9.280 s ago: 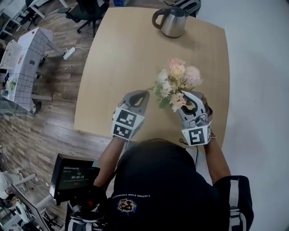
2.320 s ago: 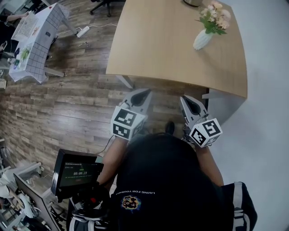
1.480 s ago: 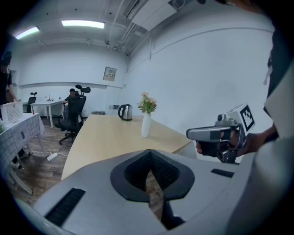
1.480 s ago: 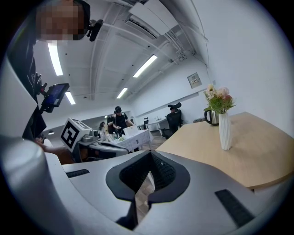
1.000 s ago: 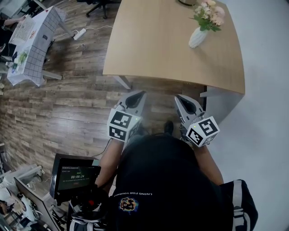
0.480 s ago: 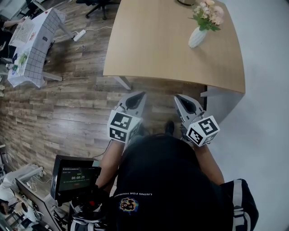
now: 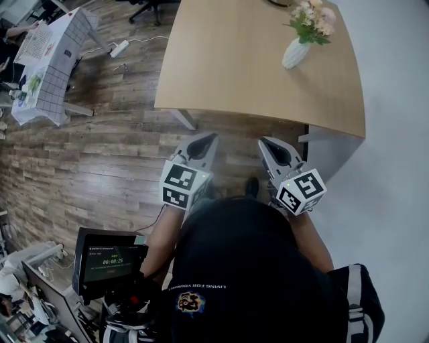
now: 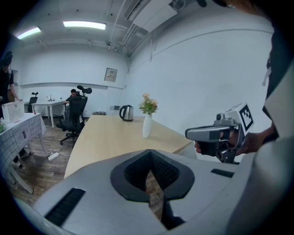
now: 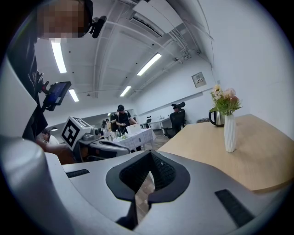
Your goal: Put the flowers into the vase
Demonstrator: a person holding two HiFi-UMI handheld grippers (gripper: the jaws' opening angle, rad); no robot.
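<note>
Surface: a light wood table (image 7: 234,60) with rounded corners and a bare top except for two items. The white vase (image 7: 295,53) is stood upright on the table's far right part, close to the wall-side edge. The flowers (image 7: 312,15) are seated in the vase: pink and cream blooms with green leaves. A steel kettle (image 8: 127,112) is seen at the table's far end, beyond the vase.

Room: a wood-plank floor (image 7: 100,161) runs left of and in front of the table, and a white wall (image 7: 395,100) is met on the table's right side. A small table under a checked cloth (image 7: 60,74) is placed well left of the table, with a white power strip (image 7: 120,48) on the floor between them. A black office chair (image 8: 76,114) is parked off the table's far left corner. Ceiling light strips (image 8: 84,25) and a small framed plaque (image 8: 110,74) on the back wall are seen past the table.

Grippers: the left gripper (image 7: 211,136) and the right gripper (image 7: 263,142) are held side by side over the floor, short of the table's near edge and well apart from the vase. Both pairs of jaws are closed together, and nothing is held in either.

Writing: black-and-white square markers are carried on each gripper's cube (image 7: 182,187). A small screen (image 7: 110,260) behind the left arm shows a timer-style readout, its digits too small to be trusted. Print on the person's dark shirt (image 7: 234,268) is seen upside down and appears to read "LIVING FOR YOURSELF". The plaque text cannot be read.
</note>
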